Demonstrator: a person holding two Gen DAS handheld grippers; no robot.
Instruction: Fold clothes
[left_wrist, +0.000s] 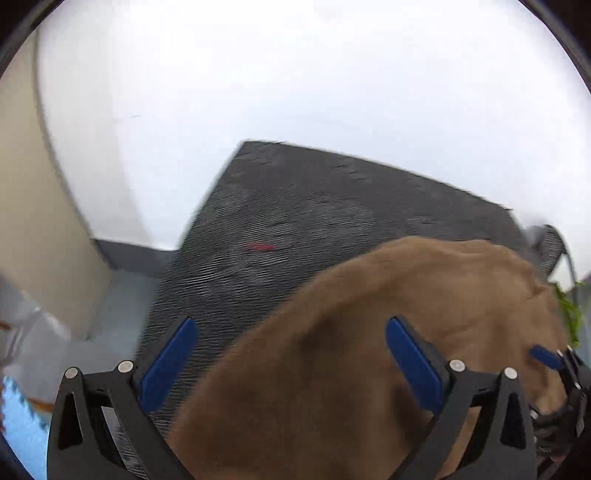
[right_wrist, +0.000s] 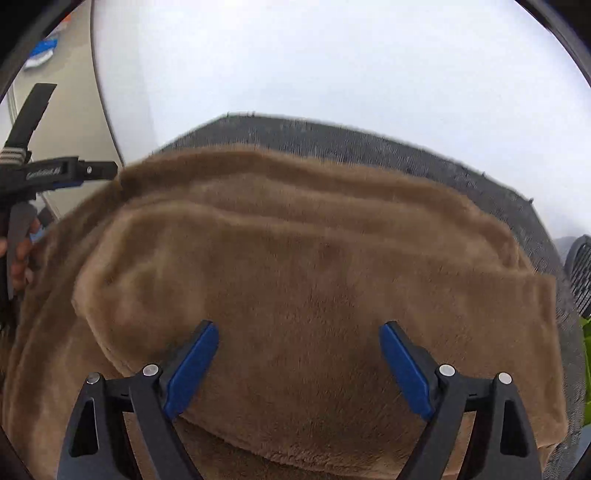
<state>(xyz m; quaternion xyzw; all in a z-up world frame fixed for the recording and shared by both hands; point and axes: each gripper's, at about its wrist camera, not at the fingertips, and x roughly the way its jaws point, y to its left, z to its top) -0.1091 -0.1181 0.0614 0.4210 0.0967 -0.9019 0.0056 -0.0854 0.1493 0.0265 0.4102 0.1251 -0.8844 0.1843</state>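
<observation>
Showing, left wrist view: left gripper (left_wrist: 291, 363) spread wide and empty over the edge of a brown fleece garment (left_wrist: 424, 314) on a dark grey mat (left_wrist: 295, 206). Showing, right wrist view: right gripper (right_wrist: 299, 363) likewise released, hovering above the garment's stacked layers (right_wrist: 295, 258). Judged mid-fold or already folded; not settled which.

White wall (left_wrist: 295, 74) behind dark grey woven table (left_wrist: 295, 206); beige panel (left_wrist: 33, 221) left.

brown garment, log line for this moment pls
brown garment: layered folds on grey mat | left tongs: open | right tongs: open above it
</observation>
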